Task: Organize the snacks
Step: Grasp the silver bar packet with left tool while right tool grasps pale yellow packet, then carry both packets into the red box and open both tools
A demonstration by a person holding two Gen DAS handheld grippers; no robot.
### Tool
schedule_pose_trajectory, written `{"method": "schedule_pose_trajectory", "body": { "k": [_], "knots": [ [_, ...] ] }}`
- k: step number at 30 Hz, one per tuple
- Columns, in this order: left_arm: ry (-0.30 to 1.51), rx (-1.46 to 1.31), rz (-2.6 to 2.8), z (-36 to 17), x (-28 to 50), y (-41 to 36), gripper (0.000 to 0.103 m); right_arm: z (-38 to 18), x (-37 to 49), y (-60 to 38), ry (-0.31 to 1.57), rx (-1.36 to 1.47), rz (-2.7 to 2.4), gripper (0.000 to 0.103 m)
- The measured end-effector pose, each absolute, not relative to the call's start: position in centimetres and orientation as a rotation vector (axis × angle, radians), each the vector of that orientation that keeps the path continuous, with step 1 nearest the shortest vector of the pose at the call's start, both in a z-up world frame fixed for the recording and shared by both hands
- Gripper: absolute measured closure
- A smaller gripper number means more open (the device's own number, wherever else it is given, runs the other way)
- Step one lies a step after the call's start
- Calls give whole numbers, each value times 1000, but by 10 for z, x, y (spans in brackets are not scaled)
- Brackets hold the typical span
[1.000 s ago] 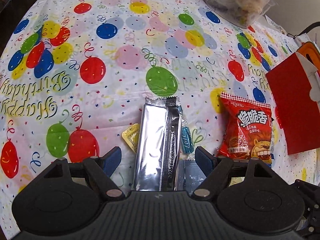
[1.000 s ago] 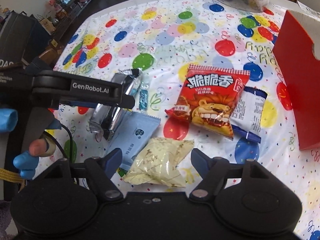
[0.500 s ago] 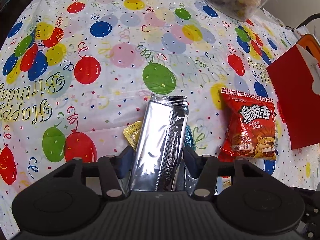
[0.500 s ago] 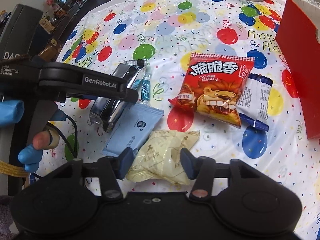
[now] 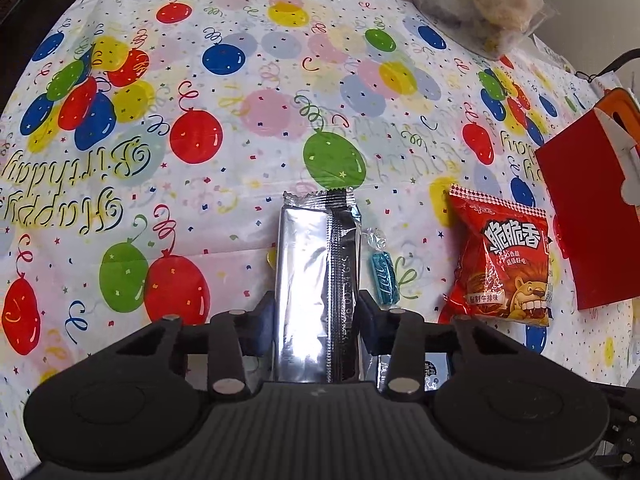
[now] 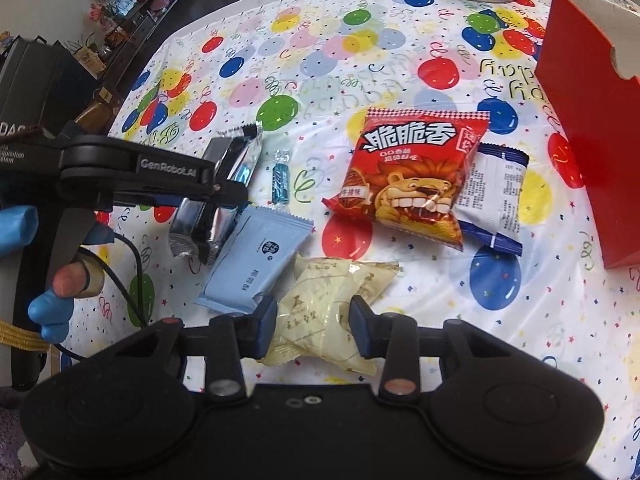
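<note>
Snacks sit in a loose cluster on the balloon-print tablecloth, near the table edge closest to both cameras.

Left gripper: jaws closing on the silver foil pack. Both pads are against its long sides, and the pack runs lengthwise straight away from the camera. Right wrist view shows the same pack with its far end tilted up off the cloth.

Right gripper: jaws closing on the cream crinkled packet. Pads touch both its sides and the wrapper bunches between them.

Neighbours:
- small blue wrapped candy, just right of the foil pack, apart from it
- light blue flat pouch, between the foil pack and the cream packet, its corner touching the cream one
- red lion-print chip bag, further right, overlapping a white-and-navy sachet
- small yellow item peeking out from under the foil pack's left edge; can't tell what it is

Red cardboard box stands upright at the right side, well apart from both grippers. Clear plastic bag with pale contents sits at the far edge of the table.

Person's hand in a blue glove holds the left gripper handle, with one fingertip bare.
</note>
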State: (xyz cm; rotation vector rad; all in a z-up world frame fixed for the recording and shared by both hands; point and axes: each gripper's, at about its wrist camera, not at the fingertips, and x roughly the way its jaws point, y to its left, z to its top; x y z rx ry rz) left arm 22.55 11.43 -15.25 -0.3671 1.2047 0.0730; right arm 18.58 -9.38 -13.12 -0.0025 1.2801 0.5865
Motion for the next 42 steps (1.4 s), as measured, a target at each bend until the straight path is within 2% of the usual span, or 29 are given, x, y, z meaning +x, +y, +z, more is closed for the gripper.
{"method": "schedule_pose_trajectory", "body": {
  "k": [11,22,31,42],
  "knots": [
    [1182,-425,96,-135,200,124,62,-109,182,-121,1210,46,570,65],
    [1114,-439,55,-88,170,103,62,-76,184,-151,1125,97,570,65],
    [1053,-411,-15,-44,168,61,62,-40,191,-189,997,130,575,65],
    [1025,-336,-104,-15,202,-14,62,-21,221,-249,917,138,527,65]
  ]
}}
